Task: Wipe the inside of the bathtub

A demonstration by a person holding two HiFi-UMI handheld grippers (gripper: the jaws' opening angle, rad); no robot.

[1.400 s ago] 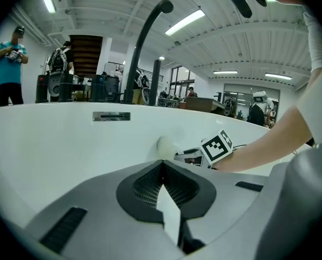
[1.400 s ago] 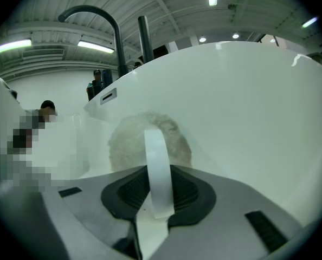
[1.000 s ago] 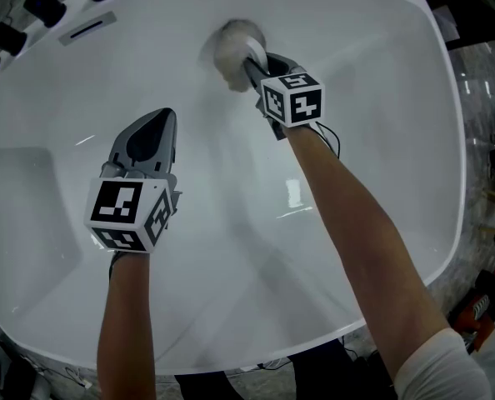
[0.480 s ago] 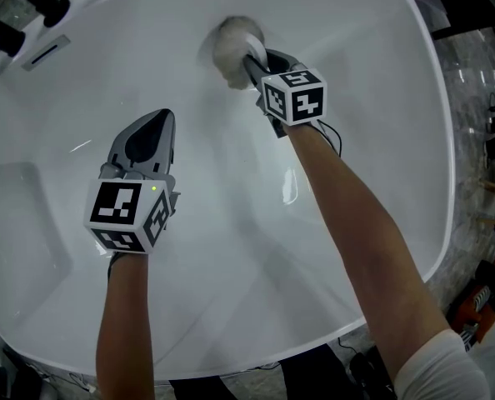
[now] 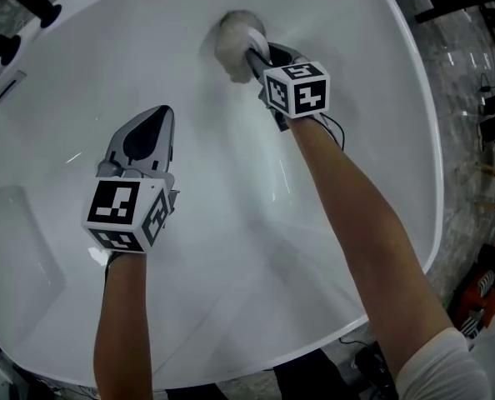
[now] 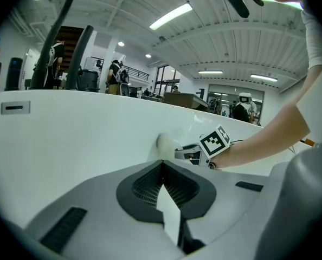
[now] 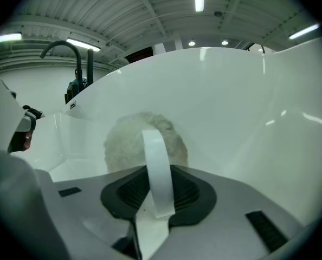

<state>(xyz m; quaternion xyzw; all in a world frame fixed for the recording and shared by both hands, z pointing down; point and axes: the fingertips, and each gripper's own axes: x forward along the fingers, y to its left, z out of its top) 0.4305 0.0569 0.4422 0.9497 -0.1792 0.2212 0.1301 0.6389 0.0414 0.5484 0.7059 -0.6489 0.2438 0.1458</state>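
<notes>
Right claw (image 5: 258,60) pinching pad (image 5: 234,37), left claw (image 5: 157,117) — closed

Both grippers sit inside the bathtub (image 5: 381,140). Right gripper (image 5: 256,57) is ahead, near the far wall. The pad (image 5: 235,36) is at its tip, against the tub surface, with the pad's strap (image 7: 155,172) between the jaws. Left gripper (image 5: 152,123) is nearer and to the left, well apart from the pad. Faucet (image 7: 63,46) stands on the rim, far left.

The bare left forearm (image 5: 124,323) is held close, and the grey plastic left tongs (image 5: 157,115) have their jaws together, empty. The right forearm (image 5: 356,215) stretches farther forward, and the right tongs (image 5: 254,57) are clamped on a white strap (image 7: 156,172).
</notes>
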